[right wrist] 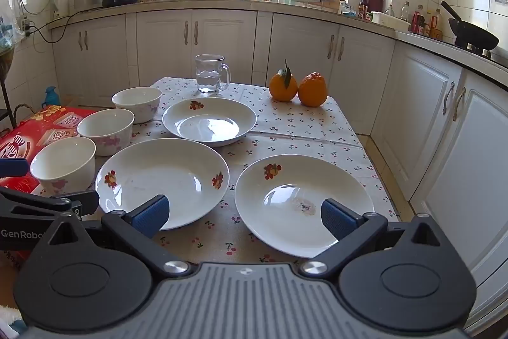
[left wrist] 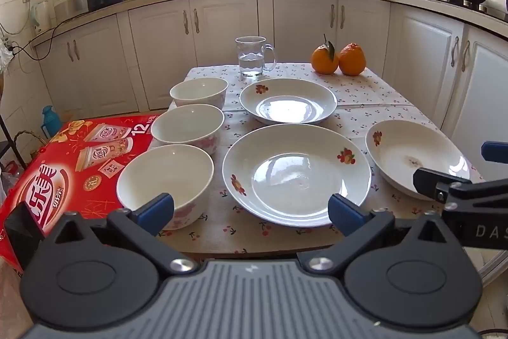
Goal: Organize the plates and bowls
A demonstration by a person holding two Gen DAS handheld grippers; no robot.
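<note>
- Both grippers are held low at the near edge of the table, each spread wide with nothing between its blue pads: the left gripper [left wrist: 250, 210] is aimed over the gap between the nearest bowl and the big plate, the right gripper [right wrist: 244, 213] over the gap between the big plate and the right-hand plate.
- Three bowls are counted, set in a line along the table's left edge: the nearest bowl [left wrist: 165, 177], the middle bowl [left wrist: 187, 126] and the farthest bowl [left wrist: 199, 91].
- Three plates are counted, all lying flat and apart: the big plate [left wrist: 297, 175] at the near centre, the right-hand plate [right wrist: 304, 202], and the far plate [left wrist: 288, 100] behind them.
- One glass mug [left wrist: 252, 56], partly filled with water, is seen at the far edge.
- Two oranges [left wrist: 338, 59] are seen touching each other, right of the mug.
- One red carton [left wrist: 63, 167] is seen beside the table [left wrist: 365, 91], left of the bowls.
</note>
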